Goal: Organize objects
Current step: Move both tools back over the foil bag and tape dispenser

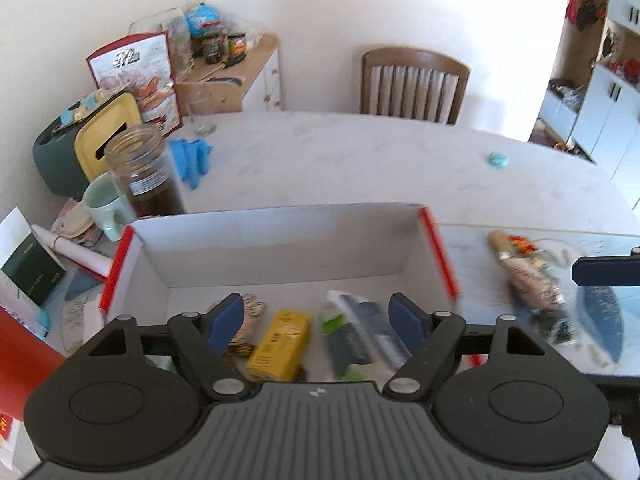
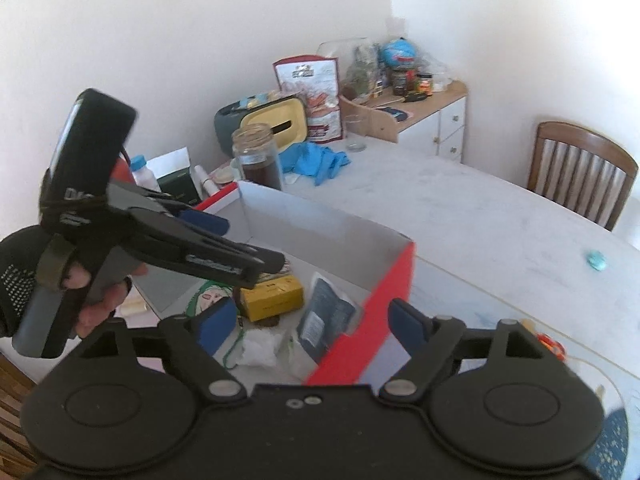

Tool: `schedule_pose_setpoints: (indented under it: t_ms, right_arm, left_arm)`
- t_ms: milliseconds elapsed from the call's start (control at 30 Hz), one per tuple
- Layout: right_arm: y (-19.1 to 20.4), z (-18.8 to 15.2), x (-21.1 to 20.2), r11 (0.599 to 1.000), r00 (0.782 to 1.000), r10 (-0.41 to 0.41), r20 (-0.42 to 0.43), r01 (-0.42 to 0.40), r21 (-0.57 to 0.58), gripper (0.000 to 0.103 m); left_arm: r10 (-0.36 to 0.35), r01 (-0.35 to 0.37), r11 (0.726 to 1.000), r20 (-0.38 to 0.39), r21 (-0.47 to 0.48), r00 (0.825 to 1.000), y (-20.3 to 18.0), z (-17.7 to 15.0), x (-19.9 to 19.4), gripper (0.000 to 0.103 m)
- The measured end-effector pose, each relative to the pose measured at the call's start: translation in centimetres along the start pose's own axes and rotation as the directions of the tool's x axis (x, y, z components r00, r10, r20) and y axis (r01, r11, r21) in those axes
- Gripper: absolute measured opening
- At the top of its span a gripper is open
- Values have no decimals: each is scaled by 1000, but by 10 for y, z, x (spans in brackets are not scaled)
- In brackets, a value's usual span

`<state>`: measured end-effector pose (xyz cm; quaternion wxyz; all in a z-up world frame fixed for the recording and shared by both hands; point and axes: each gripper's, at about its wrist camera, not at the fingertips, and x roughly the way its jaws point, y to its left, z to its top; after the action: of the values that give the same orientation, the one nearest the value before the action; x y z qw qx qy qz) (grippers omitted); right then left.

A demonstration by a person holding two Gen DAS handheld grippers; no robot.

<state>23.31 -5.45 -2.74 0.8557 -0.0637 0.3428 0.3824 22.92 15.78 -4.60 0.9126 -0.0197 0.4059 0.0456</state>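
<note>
A white box with red sides [image 1: 280, 240] [image 2: 384, 280] stands on the table. Inside lie a yellow carton [image 1: 280, 344] [image 2: 276, 296], a dark blue-grey packet [image 1: 368, 328] [image 2: 326, 316] and other small items. My left gripper [image 1: 318, 316] hovers over the box, open and empty; it also shows in the right wrist view [image 2: 224, 240]. My right gripper [image 2: 310, 320] is open and empty, straddling the box's red right wall. A patterned tube-like object [image 1: 528, 276] lies on the table right of the box.
A brown glass jar [image 1: 144, 172] [image 2: 258, 156], green mug [image 1: 106, 204], blue gloves [image 1: 192, 156] [image 2: 316, 160] and a yellow-lidded container [image 1: 108, 132] stand beyond the box at left. A small teal object [image 1: 497, 159] [image 2: 596, 260] lies far right. A chair [image 1: 412, 84] stands behind the table.
</note>
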Motion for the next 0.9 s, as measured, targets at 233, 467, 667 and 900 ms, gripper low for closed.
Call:
schedule_pose_setpoints:
  t_ms: [233,467,667,900]
  right_arm:
    - [-38,-24,-42,998,998,-62,19,62,24,94]
    - [-82,-54,-70,988,990,-141,-10,141,58,95]
    - [-121,-74,-86,975,982,-189,-27,190,114,95]
    - [-164,-87,-90,960,970,-237,-43,241,142,95]
  left_arm:
    - [-33,32,999,31,10,999,-42,3,-15,82]
    - [-77,74,996,54,55,996,-91,5,-20,84]
    - [-129,126,989,46,76,991,-127,3,-16,84]
    - [-172,173,981,-15,92,985,-169,-6,8,84]
